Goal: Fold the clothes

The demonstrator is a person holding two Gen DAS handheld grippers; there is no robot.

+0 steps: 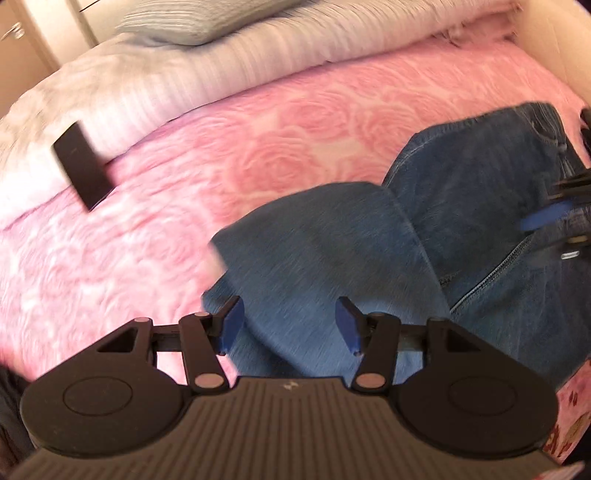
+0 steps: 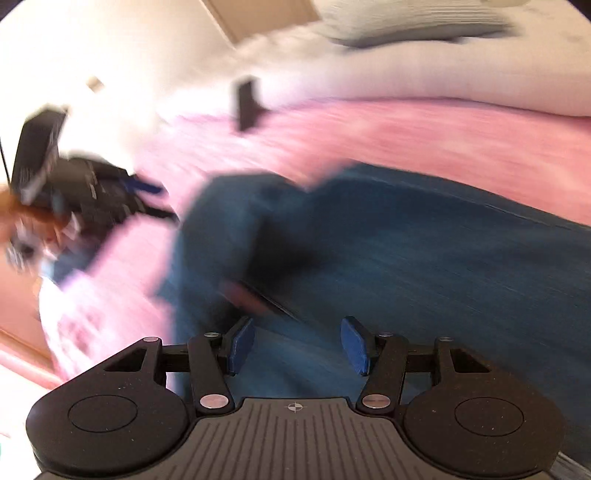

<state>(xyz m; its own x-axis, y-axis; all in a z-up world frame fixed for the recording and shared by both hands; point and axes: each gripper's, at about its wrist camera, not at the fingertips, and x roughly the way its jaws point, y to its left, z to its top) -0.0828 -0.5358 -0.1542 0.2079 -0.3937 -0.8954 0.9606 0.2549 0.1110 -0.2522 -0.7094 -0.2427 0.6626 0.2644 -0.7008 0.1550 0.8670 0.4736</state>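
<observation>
Right, blue jeans [image 1: 369,236] lie spread on the bed, one denim leg folded over toward the near side, the zipper and fly seam showing on the part to the right. Just above the cloth hangs the left hand-held gripper [image 1: 290,325], its blue pads [image 1: 232,323] parted with only denim showing behind the gap, nothing pinched. Over in the right wrist view, the right hand-held gripper [image 2: 297,345] hangs over the jeans [image 2: 406,251] too, released, pads wide and free of the fabric, though this view is heavily blurred. Each gripper turns up at the edge of the other's camera: the right one at the far right, the left one at the left of the right wrist view. Under it all sits a pink bedspread [image 1: 295,122] quilted with a rose pattern, running out to the bed's edge. A flat black rectangular object [image 1: 82,165] rests where the pink meets a white ribbed blanket [image 1: 221,70] bunched along the head of the bed. Beyond that, a pale striped pillow [image 1: 184,22], a light wall on the right, and a bit of pale wooden furniture in the top left corner.
</observation>
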